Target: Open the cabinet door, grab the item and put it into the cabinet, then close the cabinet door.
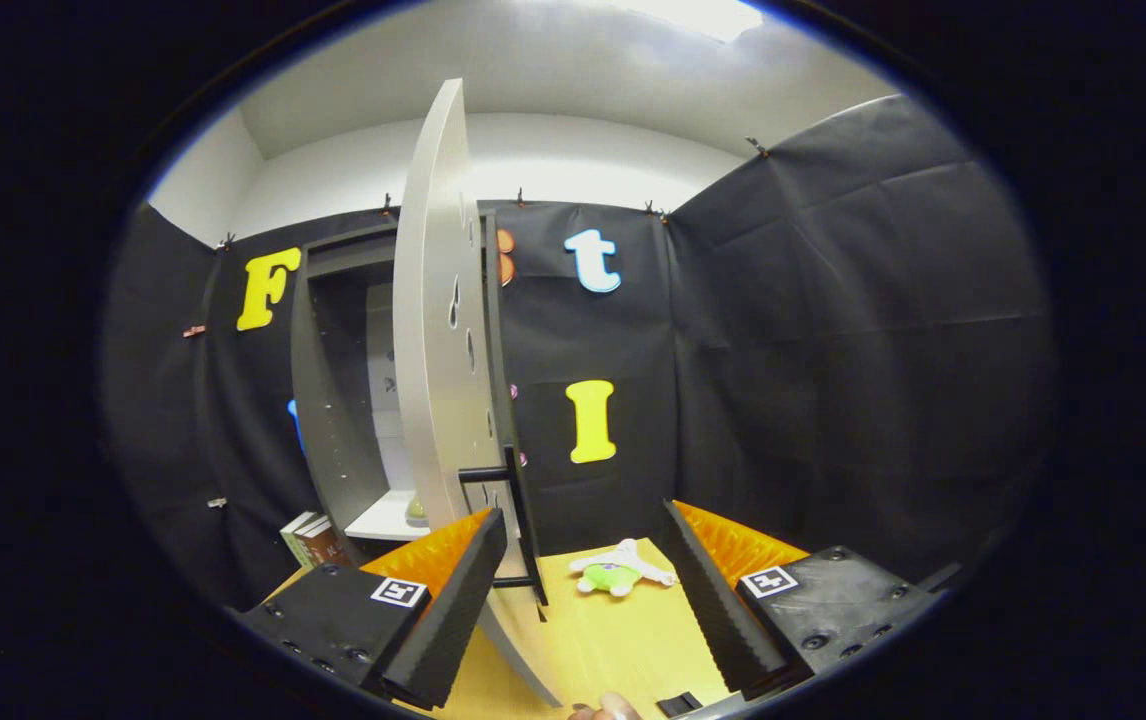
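Observation:
The grey cabinet stands against the booth wall, its pale door swung out toward me, edge-on. A black handle on that door sits just ahead of my left finger. My gripper is open, and nothing is between its fingers. A small green and white plush toy lies on the yellow table, a short way beyond the fingers. Inside the cabinet a white shelf carries a small greenish object.
A few books stand beside the cabinet's base on the left. A fingertip of a person shows at the near table edge, next to a small black piece. Black cloth walls close the booth behind and to the right.

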### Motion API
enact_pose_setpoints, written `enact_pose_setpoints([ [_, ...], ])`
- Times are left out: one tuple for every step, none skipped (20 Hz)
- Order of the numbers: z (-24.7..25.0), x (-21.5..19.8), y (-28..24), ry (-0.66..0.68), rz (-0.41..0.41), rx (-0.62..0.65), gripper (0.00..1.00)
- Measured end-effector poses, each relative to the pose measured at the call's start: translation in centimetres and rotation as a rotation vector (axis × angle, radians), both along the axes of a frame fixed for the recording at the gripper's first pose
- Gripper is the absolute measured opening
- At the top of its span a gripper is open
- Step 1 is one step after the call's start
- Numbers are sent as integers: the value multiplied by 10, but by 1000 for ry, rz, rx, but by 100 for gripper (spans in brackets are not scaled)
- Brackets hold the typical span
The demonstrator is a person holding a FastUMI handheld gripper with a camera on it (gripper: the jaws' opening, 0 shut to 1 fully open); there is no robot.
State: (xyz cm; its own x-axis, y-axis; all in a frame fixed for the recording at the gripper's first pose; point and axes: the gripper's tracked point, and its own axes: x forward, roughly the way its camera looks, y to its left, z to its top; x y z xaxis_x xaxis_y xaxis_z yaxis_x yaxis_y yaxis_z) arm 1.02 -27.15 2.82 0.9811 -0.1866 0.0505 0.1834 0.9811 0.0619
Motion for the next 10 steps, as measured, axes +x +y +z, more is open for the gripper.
enact_pose_setpoints([
  [-4, 1, -2, 15, 15, -9, 98],
  [-5, 0, -7, 22, 28, -12, 97],
  [-4, 3, -4, 24, 51, -1, 97],
  [-3, 2, -3, 27, 70, 11, 97],
  [-2, 2, -2, 30, 83, 19, 98],
  [-2, 1, -1, 32, 89, 19, 98],
  [-3, 2, 0, 31, 93, 13, 98],
  [-3, 1, 3, 29, 97, 7, 98],
  [-1, 0, 8, 29, 105, 2, 98],
  [1, -2, 14, 32, 116, 0, 98],
])
